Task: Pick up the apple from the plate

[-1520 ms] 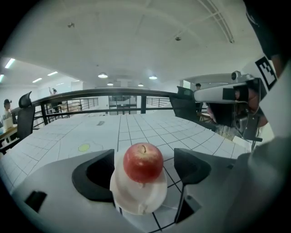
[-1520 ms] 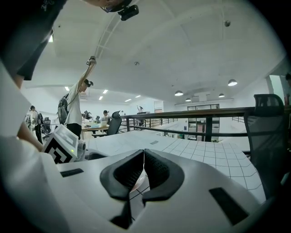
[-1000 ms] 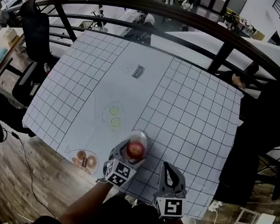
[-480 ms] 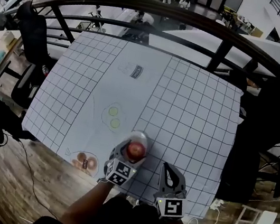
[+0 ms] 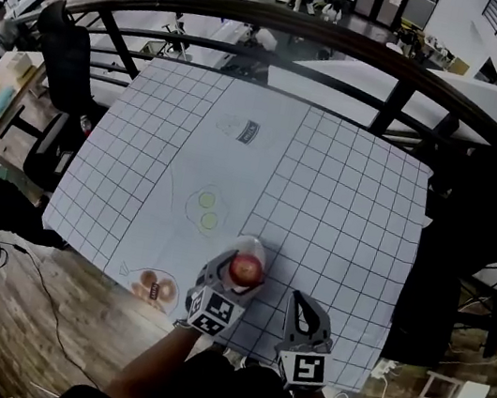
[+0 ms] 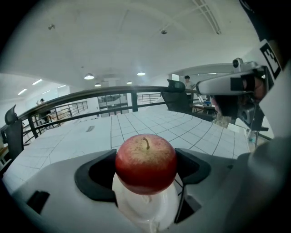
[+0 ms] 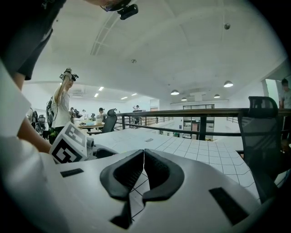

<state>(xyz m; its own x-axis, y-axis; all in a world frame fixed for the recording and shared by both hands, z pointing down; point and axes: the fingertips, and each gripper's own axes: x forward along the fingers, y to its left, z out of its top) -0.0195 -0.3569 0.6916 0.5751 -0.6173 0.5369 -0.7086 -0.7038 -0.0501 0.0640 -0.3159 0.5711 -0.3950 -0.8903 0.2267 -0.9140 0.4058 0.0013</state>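
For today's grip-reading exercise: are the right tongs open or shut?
Shut. In the right gripper view the right tongs have their dark pads meeting along a thin line, with nothing held between them.

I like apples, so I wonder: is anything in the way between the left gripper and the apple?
Nothing visible is. The apple sits right between the left gripper's jaws, with the pads against its sides, over the white plate.
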